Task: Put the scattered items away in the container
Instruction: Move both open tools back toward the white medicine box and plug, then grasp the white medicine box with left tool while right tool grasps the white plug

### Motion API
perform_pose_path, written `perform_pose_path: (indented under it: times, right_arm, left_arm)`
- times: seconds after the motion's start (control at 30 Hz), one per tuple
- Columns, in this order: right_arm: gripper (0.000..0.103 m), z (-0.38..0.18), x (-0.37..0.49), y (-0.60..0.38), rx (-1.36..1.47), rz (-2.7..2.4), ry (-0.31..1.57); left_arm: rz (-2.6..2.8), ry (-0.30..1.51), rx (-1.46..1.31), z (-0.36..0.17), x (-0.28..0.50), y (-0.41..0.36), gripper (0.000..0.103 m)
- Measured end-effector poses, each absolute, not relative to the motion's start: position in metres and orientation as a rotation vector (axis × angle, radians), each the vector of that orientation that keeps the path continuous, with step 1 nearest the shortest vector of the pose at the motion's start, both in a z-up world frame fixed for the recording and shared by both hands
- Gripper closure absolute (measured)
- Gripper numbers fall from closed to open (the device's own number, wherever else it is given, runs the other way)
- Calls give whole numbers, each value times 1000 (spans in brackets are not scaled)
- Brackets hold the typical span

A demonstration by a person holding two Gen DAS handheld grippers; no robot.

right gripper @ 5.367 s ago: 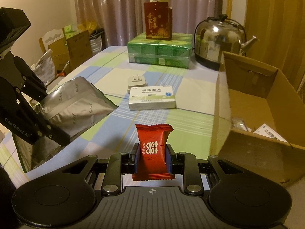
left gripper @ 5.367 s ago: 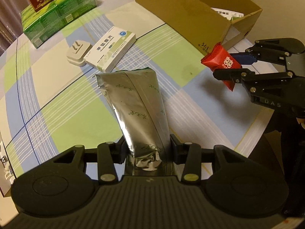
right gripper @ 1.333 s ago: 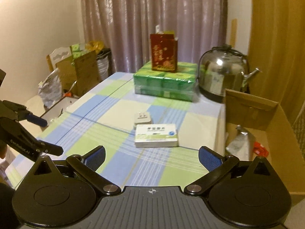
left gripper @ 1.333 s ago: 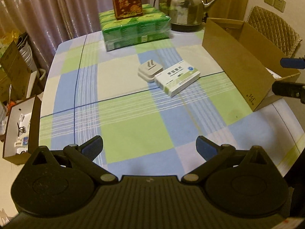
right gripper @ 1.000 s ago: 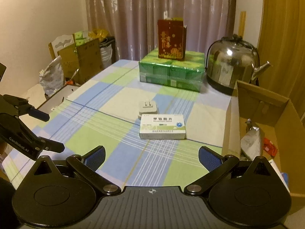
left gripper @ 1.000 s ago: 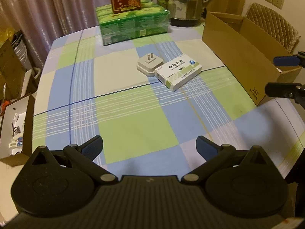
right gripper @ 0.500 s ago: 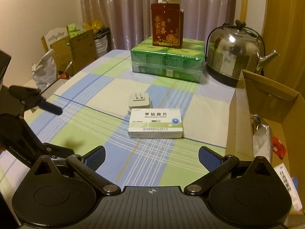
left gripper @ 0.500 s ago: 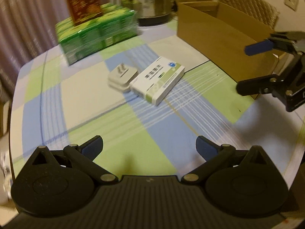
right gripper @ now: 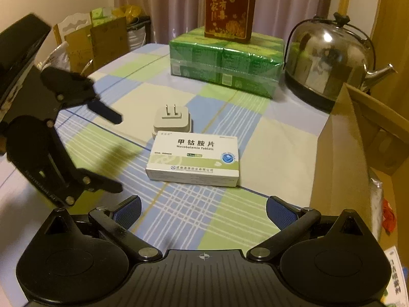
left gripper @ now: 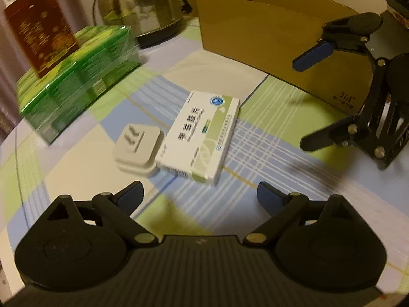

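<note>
A white and green tablet box [left gripper: 202,134] [right gripper: 195,160] lies on the checked tablecloth, touching a white plug adapter [left gripper: 139,147] [right gripper: 171,120]. My left gripper [left gripper: 200,197] is open and empty, just short of both; it also shows at the left in the right wrist view [right gripper: 117,153]. My right gripper [right gripper: 203,209] is open and empty, just short of the tablet box; it also shows at the right in the left wrist view [left gripper: 306,102]. The open cardboard box [left gripper: 268,33] [right gripper: 340,158] stands to the right and holds a silver pouch [right gripper: 375,199] and a red candy packet [right gripper: 388,217].
A green shrink-wrapped pack [right gripper: 227,61] [left gripper: 76,79] with a dark red carton [right gripper: 228,7] on top stands at the back. A steel kettle [right gripper: 329,61] [left gripper: 143,7] stands beside it. Cardboard and bags [right gripper: 97,38] stand on the floor beyond the table's left edge.
Both grippers, earlier shut on the silver pouch and the red candy, are now open and empty; those items lie in the cardboard box. Both grippers have moved closer to the tablet box and adapter.
</note>
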State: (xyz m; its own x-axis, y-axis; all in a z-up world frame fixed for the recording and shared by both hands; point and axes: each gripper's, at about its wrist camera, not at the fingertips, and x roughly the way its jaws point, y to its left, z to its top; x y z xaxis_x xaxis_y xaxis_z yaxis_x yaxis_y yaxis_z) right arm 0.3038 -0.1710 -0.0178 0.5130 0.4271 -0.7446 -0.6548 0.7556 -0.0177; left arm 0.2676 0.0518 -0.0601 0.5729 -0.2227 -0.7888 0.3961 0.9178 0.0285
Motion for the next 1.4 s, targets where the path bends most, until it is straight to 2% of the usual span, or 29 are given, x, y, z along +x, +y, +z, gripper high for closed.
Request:
perform_pose_path:
  times: [0.07, 0.17, 0.7, 0.77, 0.87, 1.33, 1.4]
  right_arm:
    - [2, -22, 308, -168, -320, 666, 801]
    - [2, -27, 311, -165, -328, 666, 803]
    - [2, -54, 322, -163, -349, 652, 841]
    - [2, -55, 322, -164, -349, 652, 847]
    - [2, -55, 321, -164, -346, 652, 854]
    - [2, -48, 316, -145, -323, 662, 839]
    - [2, -47, 316, -139, -318, 664, 841]
  left_arm:
    - [-393, 883, 224, -64, 277, 52, 14]
    - [-437, 890, 241, -70, 292, 49, 24]
    - [-470, 917, 261, -91, 326, 48, 24]
    - [-470, 919, 258, -92, 326, 46, 33]
    - [-456, 932, 240, -91, 320, 44, 34]
    - [-174, 1008, 96, -87, 212, 95, 34]
    - [-148, 995, 75, -85, 207, 100, 28]
